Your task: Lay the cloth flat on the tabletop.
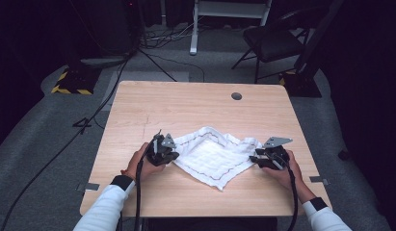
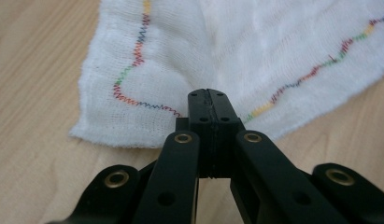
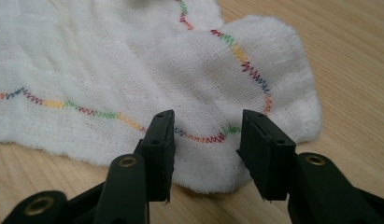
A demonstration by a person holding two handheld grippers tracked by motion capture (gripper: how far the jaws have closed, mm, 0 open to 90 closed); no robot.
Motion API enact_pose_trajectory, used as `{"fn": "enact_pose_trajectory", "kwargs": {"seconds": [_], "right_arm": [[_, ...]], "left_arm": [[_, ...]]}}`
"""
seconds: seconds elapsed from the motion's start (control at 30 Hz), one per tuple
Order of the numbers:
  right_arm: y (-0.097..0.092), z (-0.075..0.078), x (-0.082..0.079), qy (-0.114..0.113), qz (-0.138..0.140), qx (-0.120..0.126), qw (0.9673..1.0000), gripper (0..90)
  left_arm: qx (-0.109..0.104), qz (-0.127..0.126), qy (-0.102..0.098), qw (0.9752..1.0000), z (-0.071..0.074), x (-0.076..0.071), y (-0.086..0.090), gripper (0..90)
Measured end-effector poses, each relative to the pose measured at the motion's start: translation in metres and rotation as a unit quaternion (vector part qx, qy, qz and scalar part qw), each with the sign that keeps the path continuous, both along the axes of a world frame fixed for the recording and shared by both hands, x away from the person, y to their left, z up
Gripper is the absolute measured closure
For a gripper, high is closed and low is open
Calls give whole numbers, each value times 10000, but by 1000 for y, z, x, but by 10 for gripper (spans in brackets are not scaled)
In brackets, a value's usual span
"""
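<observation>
— Dark studio floor, cables and a folding chair [image 1: 272, 41] are sitting behind the pale wooden table [image 1: 195, 103]; what is lying on it?

— One white gauze cloth with a multicoloured zigzag stitch line [image 1: 212, 156] is lying rumpled near the person's edge of the table, roughly diamond-wise, with its long axis running side to side between the two grippers and one corner pointing at the person.

— What is the left gripper [image 2: 209, 100] doing?

— Its jaws are pressing fully together on the cloth's left corner; in the left gripper view the fabric is puckering into the closed tips right beside the stitch line.

— And the right gripper [image 3: 206, 135]?

— Its jaws are standing about half open, straddling the right corner's edge. The cloth is lying between the pads, but they are not pinching it.

— So what is the coming move turning on?

— I judge it is turning on the right side: that corner is lying straight ahead of the open jaws, so they need only close before both hands can lift or spread the cloth.
</observation>
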State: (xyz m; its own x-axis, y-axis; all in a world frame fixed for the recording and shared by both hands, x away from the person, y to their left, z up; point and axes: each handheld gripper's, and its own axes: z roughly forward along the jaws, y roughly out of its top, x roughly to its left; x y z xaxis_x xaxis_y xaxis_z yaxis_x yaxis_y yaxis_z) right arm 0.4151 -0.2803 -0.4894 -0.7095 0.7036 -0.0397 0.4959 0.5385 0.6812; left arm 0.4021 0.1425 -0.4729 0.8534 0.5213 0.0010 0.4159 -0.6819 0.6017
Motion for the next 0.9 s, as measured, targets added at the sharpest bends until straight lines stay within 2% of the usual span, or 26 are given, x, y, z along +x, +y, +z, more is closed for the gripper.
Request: {"fn": "enact_pose_trajectory", "kwargs": {"seconds": [0.07,0.1,0.17,0.23,0.47,0.53,0.6,0.67,0.77,0.8,0.83,0.87,0.9], "right_arm": [[-1,1,0,-72,-112,-105,9999,545],[-2,1,1,-91,-152,-125,9998,544],[-3,1,2,-81,-222,-135,9996,540],[-8,2,5,-11,-406,-139,9991,530],[-16,3,9,-30,-631,-200,9978,497],[-18,4,8,-74,-655,-211,9976,484],[-20,6,7,-123,-643,-122,9978,478],[-20,10,3,-166,-541,92,9984,475],[-11,19,-5,-339,-200,201,9990,484],[-7,21,-8,-398,-114,179,9990,489],[-3,22,-10,-460,-67,95,9989,491],[0,22,-11,-498,-33,21,9988,493],[0,22,-11,-498,-33,21,9988,493]], "left_arm": [[-75,-70,66,9999,-1,-11,2,899],[-106,-90,31,9999,-1,-15,2,898],[-131,-123,46,9998,-2,-18,2,899],[-153,-180,157,9996,-5,-28,0,898],[-175,-545,112,9983,-1,-47,-12,894],[-150,-571,57,9982,-1,-49,-16,856],[-191,-576,-30,9982,1,-48,-17,812],[-250,-493,-108,9984,3,-43,-19,763],[-338,-308,-275,9986,8,-29,-22,651],[-338,-308,-275,9986,8,-29,-22,614],[-464,-134,-315,9983,12,-15,-25,559],[-489,-21,-358,9982,14,-6,-27,516],[-489,-21,-358,9982,14,-6,-27,481]]}}
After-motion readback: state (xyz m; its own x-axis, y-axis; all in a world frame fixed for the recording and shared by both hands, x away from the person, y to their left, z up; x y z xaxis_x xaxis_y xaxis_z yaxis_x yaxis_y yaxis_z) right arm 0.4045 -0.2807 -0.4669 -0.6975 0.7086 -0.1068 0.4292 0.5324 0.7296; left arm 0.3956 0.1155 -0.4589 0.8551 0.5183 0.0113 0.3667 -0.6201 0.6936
